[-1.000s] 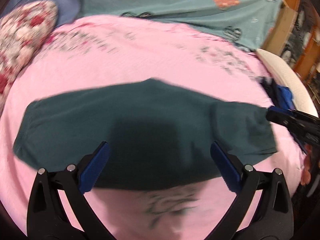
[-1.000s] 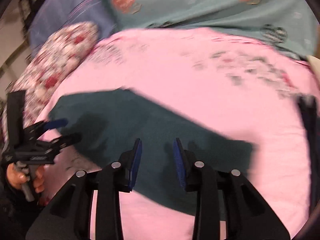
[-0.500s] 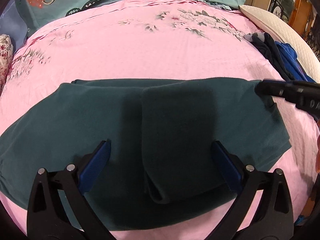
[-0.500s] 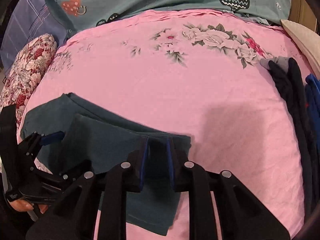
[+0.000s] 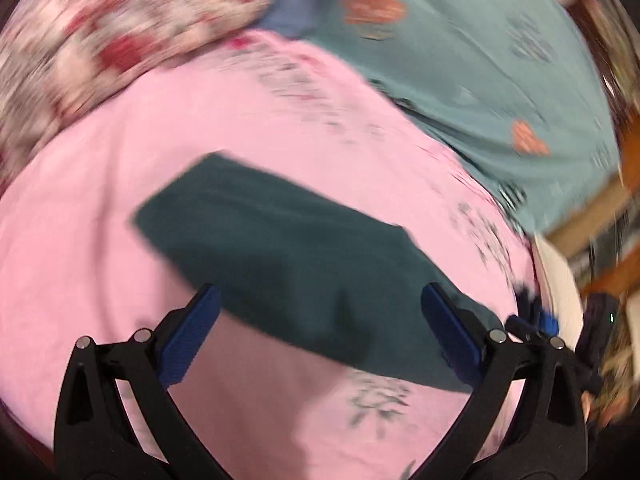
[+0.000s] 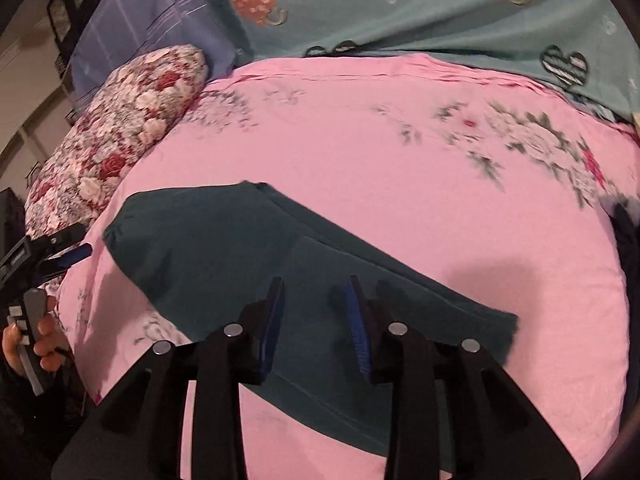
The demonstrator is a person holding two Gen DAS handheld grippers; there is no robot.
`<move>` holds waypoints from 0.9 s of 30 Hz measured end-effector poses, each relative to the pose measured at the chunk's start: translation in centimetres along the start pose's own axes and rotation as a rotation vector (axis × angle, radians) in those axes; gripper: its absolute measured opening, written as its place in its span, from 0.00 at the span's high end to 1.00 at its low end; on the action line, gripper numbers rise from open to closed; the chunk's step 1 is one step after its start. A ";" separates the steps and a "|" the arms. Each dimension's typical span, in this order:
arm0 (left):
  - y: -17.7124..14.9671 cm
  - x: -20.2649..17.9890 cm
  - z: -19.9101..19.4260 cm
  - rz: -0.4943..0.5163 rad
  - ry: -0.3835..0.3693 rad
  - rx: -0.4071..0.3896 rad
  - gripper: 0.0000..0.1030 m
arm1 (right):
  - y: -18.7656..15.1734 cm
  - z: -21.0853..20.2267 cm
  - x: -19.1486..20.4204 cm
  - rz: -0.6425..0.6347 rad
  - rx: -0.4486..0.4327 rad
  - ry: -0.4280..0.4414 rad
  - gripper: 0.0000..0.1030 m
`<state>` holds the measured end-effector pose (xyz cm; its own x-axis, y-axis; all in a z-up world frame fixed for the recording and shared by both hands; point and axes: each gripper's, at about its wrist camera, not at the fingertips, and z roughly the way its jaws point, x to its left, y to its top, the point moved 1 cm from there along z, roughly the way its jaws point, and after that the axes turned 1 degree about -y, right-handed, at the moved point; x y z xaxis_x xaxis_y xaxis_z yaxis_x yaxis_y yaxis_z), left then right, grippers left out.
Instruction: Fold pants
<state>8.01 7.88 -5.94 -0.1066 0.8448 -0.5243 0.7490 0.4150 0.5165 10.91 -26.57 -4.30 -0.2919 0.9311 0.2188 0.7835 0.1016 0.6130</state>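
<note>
- Pink floral sheet [image 6: 360,168] covers the bed and carries everything else; its flower print shows towards the far right in the right wrist view.
- Beyond the sheet lies a teal cover [image 6: 400,12] with heart patterns, and at the far left a red-and-white floral pillow [image 6: 116,128] with a purple-blue cloth [image 6: 136,20] behind it.
- Dark clothes [image 6: 628,240] lie at the right edge of the bed, partly out of view.
- Dark green pants [image 6: 248,256] lie flat on the sheet, folded into a long band that runs from the left, near the pillow, down to the right; a folded layer with a straight edge lies over the right part.
- Left hand-held gripper [image 5: 320,320] hovers over the near edge of the pants with its jaws spread wide and nothing between the blue pads; this view is blurred.
- In the right wrist view the same gripper shows at the left edge, just beside the left end of the pants, gripped by a hand [image 6: 32,340].
- Right hand-held gripper [image 6: 316,316] hangs over the middle of the pants; its jaws stand a little apart and are opening, the pads clear of the cloth and holding nothing.
</note>
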 end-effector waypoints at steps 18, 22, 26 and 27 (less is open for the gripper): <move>4.2 7.8 5.1 -0.408 -0.185 0.025 0.03 | 12.2 18.1 16.8 -0.313 0.236 0.234 0.66; 4.2 7.7 5.6 -0.385 -0.173 0.036 0.35 | 11.4 20.8 18.5 -0.399 0.283 0.254 0.66; 4.2 8.6 6.2 -0.405 -0.193 0.049 0.63 | 10.6 22.3 19.8 -0.496 0.284 0.225 0.73; 4.1 8.6 6.4 -0.405 -0.197 0.055 0.68 | 10.8 22.4 19.6 -0.480 0.294 0.233 0.87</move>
<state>14.35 14.73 -12.67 -0.2751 0.5354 -0.7985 0.7068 0.6757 0.2096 25.93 0.64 -10.39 -0.7366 0.6593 0.1508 0.6435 0.6147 0.4561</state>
